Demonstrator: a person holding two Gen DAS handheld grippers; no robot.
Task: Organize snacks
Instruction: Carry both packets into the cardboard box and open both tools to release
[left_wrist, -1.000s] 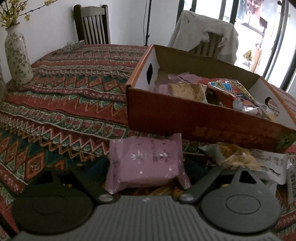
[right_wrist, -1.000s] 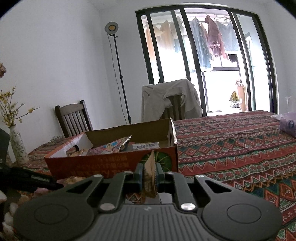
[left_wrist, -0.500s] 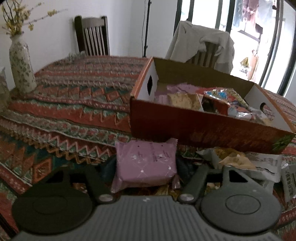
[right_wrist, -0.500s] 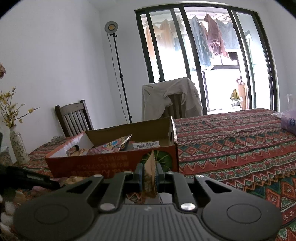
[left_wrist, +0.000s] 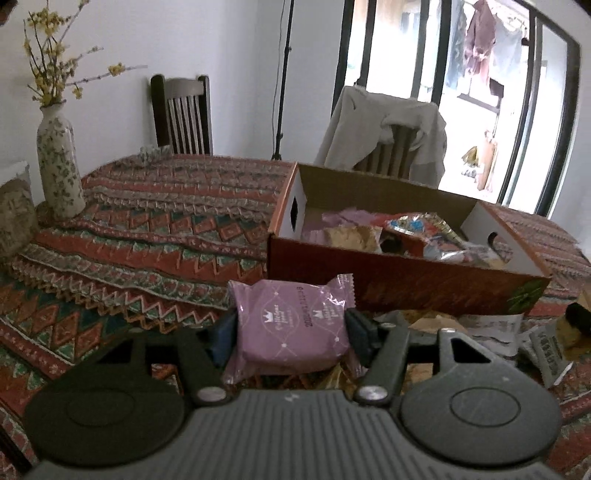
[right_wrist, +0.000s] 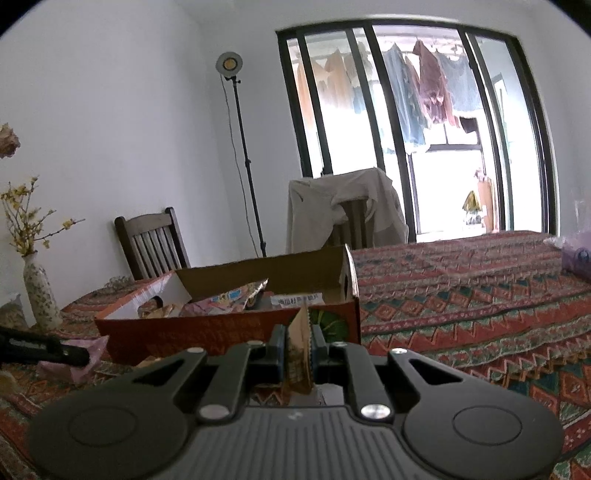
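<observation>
A patterned-cloth table carries a snack-filled cardboard box, a vase near its far-left edge, and loose wrappers.

Not much is reading clearly here. The pink snack packet is showing a small crown logo with script too blurry to make out, plus a sideways date stamp starting "202". At 12 o'clock, a white packet in the box is showing illegible characters.

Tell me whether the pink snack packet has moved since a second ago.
Yes. The pink snack packet has lifted off the tablecloth toward the cardboard box; the left gripper, jaws just closing, now clamps it.
</observation>
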